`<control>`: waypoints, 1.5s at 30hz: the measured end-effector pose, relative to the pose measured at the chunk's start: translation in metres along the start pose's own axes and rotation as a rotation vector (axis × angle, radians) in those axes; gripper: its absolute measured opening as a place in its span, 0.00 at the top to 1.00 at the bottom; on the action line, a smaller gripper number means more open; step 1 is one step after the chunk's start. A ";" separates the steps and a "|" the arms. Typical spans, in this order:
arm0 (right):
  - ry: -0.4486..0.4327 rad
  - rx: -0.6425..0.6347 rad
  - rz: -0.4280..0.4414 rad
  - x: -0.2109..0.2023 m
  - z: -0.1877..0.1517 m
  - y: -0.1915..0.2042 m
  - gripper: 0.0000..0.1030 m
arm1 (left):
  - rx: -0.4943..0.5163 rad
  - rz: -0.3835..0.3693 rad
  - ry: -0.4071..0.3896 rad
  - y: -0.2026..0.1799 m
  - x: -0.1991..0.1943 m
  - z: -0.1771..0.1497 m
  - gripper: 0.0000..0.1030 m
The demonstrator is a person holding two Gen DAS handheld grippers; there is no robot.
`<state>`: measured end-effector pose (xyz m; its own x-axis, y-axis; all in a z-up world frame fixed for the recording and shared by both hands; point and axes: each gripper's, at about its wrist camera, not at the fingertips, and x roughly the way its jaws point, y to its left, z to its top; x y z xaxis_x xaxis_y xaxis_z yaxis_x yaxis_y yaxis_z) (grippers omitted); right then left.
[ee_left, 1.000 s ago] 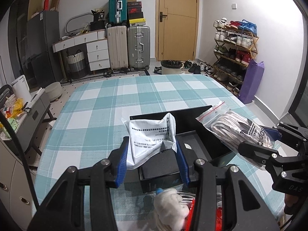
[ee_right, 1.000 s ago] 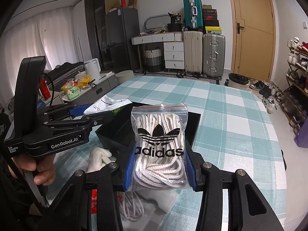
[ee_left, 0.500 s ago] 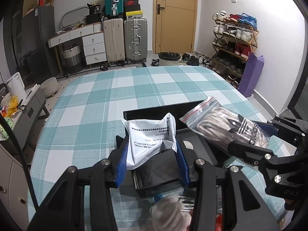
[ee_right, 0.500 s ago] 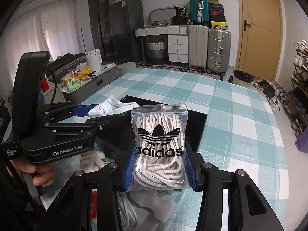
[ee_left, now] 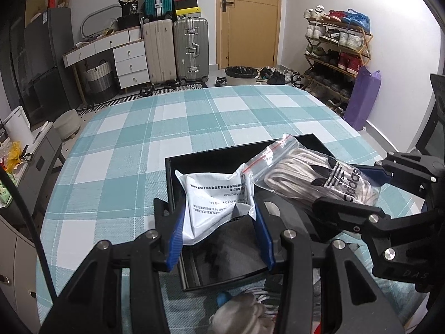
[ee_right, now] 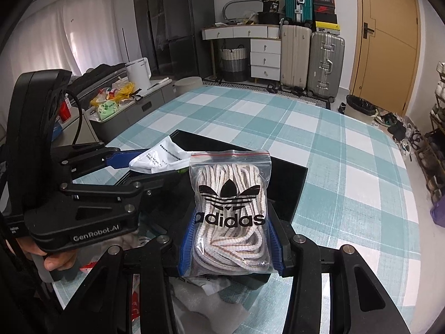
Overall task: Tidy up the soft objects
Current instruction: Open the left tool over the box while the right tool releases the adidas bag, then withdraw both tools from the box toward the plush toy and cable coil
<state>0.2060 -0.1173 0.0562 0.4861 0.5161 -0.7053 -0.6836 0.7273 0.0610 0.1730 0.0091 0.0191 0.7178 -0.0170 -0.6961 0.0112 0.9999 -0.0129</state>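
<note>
My left gripper (ee_left: 219, 233) is shut on a white printed pouch (ee_left: 217, 203) and holds it over the black box (ee_left: 178, 178). My right gripper (ee_right: 230, 239) is shut on a clear zip bag of laces (ee_right: 230, 208) marked adidas, also over the black box (ee_right: 294, 194). In the left wrist view the bag of laces (ee_left: 314, 175) hangs just right of the pouch. In the right wrist view the pouch (ee_right: 158, 161) sits left of the bag. The box stands on the teal checked tablecloth (ee_left: 167, 128).
Near the table's front edge lie a white cloth bundle (ee_left: 242, 317) and foam wrap (ee_right: 205, 300) with a red item beside them. Suitcases (ee_left: 175, 50), a drawer unit, a shoe rack (ee_left: 333, 55) and a side cabinet (ee_right: 125, 103) stand around the table.
Both grippers have moved forward over the box with their loads. The bag of laces has come closer to the pouch.
</note>
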 end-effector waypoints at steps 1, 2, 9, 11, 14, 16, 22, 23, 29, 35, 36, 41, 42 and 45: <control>0.004 -0.002 0.000 0.002 0.001 -0.001 0.57 | -0.001 0.000 0.000 0.000 0.001 0.000 0.57; 0.006 -0.005 0.000 0.003 0.001 -0.001 0.56 | -0.002 0.001 0.000 0.000 0.002 0.000 0.57; 0.026 -0.017 0.013 0.012 0.007 -0.005 0.56 | 0.006 0.014 -0.002 -0.001 0.006 0.002 0.56; 0.038 -0.018 0.022 0.017 0.008 -0.006 0.56 | 0.011 0.018 -0.004 -0.002 0.006 0.001 0.56; 0.046 -0.040 0.023 0.021 0.011 -0.006 0.56 | 0.016 0.019 -0.005 -0.002 0.006 0.001 0.55; 0.059 -0.050 0.028 0.024 0.012 -0.006 0.56 | 0.014 0.013 -0.005 -0.002 0.006 0.001 0.54; 0.082 -0.048 0.039 0.027 0.012 -0.007 0.55 | 0.009 -0.022 0.004 -0.001 0.004 0.002 0.45; 0.086 -0.048 0.042 0.026 0.011 -0.007 0.54 | 0.006 -0.033 0.006 -0.001 0.003 0.002 0.44; 0.090 -0.049 0.043 0.022 0.010 -0.007 0.44 | 0.007 -0.060 0.009 -0.001 -0.005 0.000 0.37; 0.066 -0.054 0.043 0.007 0.006 -0.007 0.37 | 0.016 -0.037 -0.030 0.000 -0.021 -0.003 0.23; 0.062 -0.051 0.043 0.005 0.005 -0.008 0.36 | 0.017 -0.031 -0.036 0.000 -0.022 -0.003 0.22; 0.020 -0.038 0.011 -0.013 -0.001 -0.006 0.18 | -0.005 -0.026 -0.061 0.010 -0.032 -0.008 0.14; 0.018 -0.034 0.008 -0.016 -0.002 -0.006 0.17 | -0.009 -0.026 -0.062 0.011 -0.034 -0.009 0.14; 0.000 -0.012 -0.028 -0.025 -0.009 -0.006 0.09 | -0.029 -0.026 -0.066 0.018 -0.039 -0.014 0.14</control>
<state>0.1935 -0.1384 0.0673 0.5048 0.4957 -0.7067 -0.6762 0.7359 0.0331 0.1360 0.0276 0.0359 0.7615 -0.0419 -0.6468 0.0110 0.9986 -0.0516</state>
